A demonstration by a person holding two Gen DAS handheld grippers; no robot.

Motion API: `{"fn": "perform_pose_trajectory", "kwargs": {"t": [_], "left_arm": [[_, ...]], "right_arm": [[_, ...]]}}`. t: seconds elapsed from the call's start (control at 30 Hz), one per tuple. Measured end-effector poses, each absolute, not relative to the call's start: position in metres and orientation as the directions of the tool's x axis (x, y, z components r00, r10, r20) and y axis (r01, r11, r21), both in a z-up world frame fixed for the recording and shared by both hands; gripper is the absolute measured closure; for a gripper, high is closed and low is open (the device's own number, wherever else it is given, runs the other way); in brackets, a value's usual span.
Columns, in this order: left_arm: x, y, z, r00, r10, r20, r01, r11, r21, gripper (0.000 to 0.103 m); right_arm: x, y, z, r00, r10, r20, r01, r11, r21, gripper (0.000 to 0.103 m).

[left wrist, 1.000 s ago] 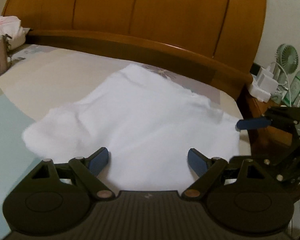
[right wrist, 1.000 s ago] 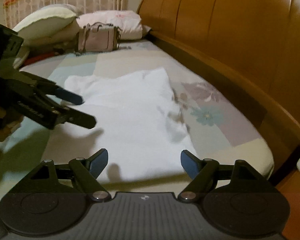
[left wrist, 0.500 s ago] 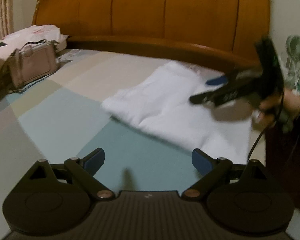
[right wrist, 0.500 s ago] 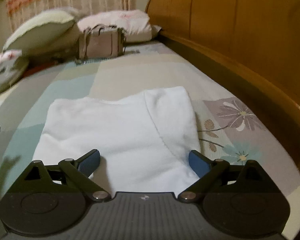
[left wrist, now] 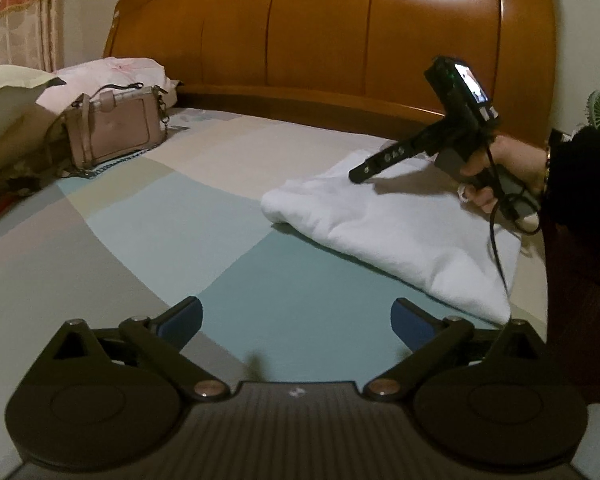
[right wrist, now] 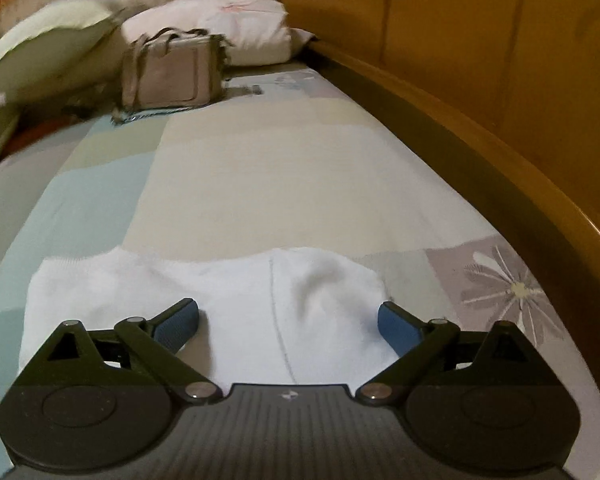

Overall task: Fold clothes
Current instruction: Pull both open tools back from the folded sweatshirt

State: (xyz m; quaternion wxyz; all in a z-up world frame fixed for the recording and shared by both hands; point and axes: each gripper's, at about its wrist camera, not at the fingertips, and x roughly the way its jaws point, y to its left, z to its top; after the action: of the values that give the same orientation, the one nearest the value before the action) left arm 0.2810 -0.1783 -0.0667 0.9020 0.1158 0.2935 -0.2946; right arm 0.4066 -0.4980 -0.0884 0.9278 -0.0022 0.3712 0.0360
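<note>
Pale markings run along the finger [left wrist: 384, 160] of the right gripper [left wrist: 358, 176], too blurred to read. No other writing is legible anywhere.

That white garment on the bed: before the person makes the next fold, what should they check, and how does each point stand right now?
1. White garment lies flat on the bed sheet: ok.
2. Left gripper empty, jaws opening over bare sheet: ok.
3. Right gripper above the garment, jaws wide, nothing pinched: ok.
4. Pink handbag stands apart from the garment: ok.
5. Cable trails across the garment: not ok.
6. Folded edges lined up: cannot tell.
</note>
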Motion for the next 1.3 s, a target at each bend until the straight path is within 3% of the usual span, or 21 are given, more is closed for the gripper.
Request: {"fn": "perform_pose_trajectory", "kwargs": {"t": [0.33,0.43,0.63,0.73,0.93,1.07,1.3], "left_arm": [[0.265,-0.175,-0.071,0.684,-0.459,-0.567,0.611,0.786,0.101,0.002],[0.261,-0.176,-0.072,0.679,-0.459,-0.573,0.614,0.783,0.101,0.002],[0.255,-0.168,-0.069,0.672,-0.471,-0.571,0.615,0.785,0.077,0.001],[0.256,-0.167,-0.072,0.672,-0.459,-0.582,0.603,0.795,0.069,0.001],[0.251,-0.162,-0.070,0.683,-0.465,-0.563,0.601,0.796,0.071,0.001],[0.250,-0.162,-0.073,0.677,-0.462,-0.574,0.604,0.793,0.075,0.001],[0.244,-0.163,-0.074,0.684,-0.448,-0.576,0.594,0.800,0.084,0.001]], "right_arm": [[0.317,-0.465,-0.067,0.725,0.156,-0.671,-0.237,0.971,-0.031,0.003],[0.317,-0.457,-0.088,0.696,0.118,-0.708,-0.225,0.973,-0.059,0.002],[0.292,-0.450,-0.065,0.754,0.142,-0.641,-0.221,0.974,-0.044,0.000],[0.296,-0.442,-0.087,0.712,0.100,-0.695,-0.214,0.974,-0.078,0.001],[0.261,-0.443,-0.073,0.770,0.099,-0.630,-0.165,0.985,-0.047,0.001],[0.231,-0.440,-0.082,0.758,0.075,-0.647,-0.162,0.984,-0.076,0.001],[0.208,-0.424,-0.087,0.748,0.175,-0.641,-0.246,0.969,-0.022,0.001]]}}
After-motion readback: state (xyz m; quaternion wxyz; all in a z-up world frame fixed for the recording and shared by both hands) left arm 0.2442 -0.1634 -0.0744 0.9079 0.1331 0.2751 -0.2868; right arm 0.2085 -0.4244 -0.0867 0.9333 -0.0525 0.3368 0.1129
